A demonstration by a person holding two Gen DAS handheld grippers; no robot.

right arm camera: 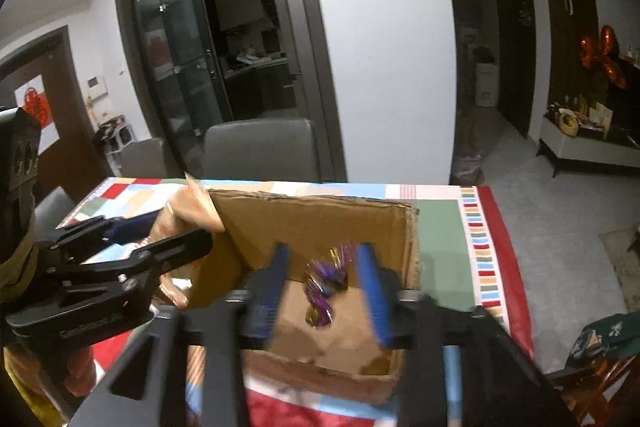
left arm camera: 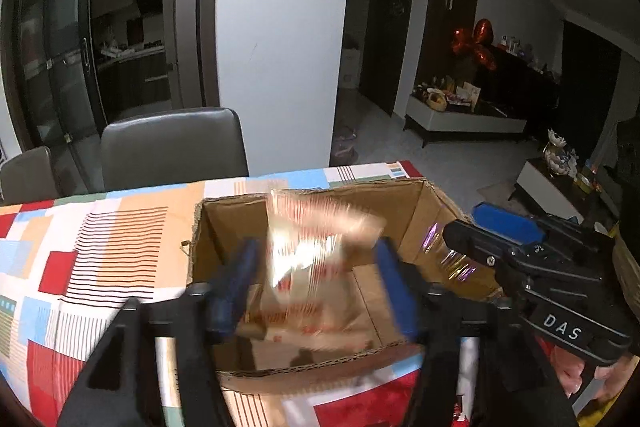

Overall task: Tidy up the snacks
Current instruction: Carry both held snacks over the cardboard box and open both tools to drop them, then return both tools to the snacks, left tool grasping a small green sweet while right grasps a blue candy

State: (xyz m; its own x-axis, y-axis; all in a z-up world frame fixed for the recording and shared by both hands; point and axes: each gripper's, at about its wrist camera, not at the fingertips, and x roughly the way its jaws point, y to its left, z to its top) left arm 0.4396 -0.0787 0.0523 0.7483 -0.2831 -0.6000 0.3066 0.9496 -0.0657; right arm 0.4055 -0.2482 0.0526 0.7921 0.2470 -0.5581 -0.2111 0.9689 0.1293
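**Both grippers over the open box, snacks loose between the fingers**

Little writing is legible: your left camera shows "DAS" in white letters on the black body of the right gripper [left arm camera: 460, 239], and your right camera shows raised lettering on the left gripper's body, too blurred to read. The print on the pale snack packet [left arm camera: 316, 259] is red and smeared; no brand can be made out.

Your left gripper [left arm camera: 316, 283] has its blue fingers [left arm camera: 394, 291] spread apart, and the packet sits blurred between them without either pad pressing on it, over the inside of the cardboard box [left arm camera: 408, 215]. Your right gripper [right arm camera: 322, 287] also has its fingers apart — the purple foil-wrapped candy [right arm camera: 324, 287] lies between them, touched by neither, above the box floor [right arm camera: 316, 219].

The box stands on a table [right arm camera: 444, 251] under a cloth of red, blue, peach and green blocks with striped patches. Beyond the fingertips, two grey chairs [left arm camera: 172, 147] are pushed up to the far edge. Past them are a white wall, dark-framed glass sliding doors onto a dim kitchen, and — to the right of the fingers — a low white bench [left arm camera: 464, 123] crowded with small items, with red foil balloons [left arm camera: 476, 43] above it.
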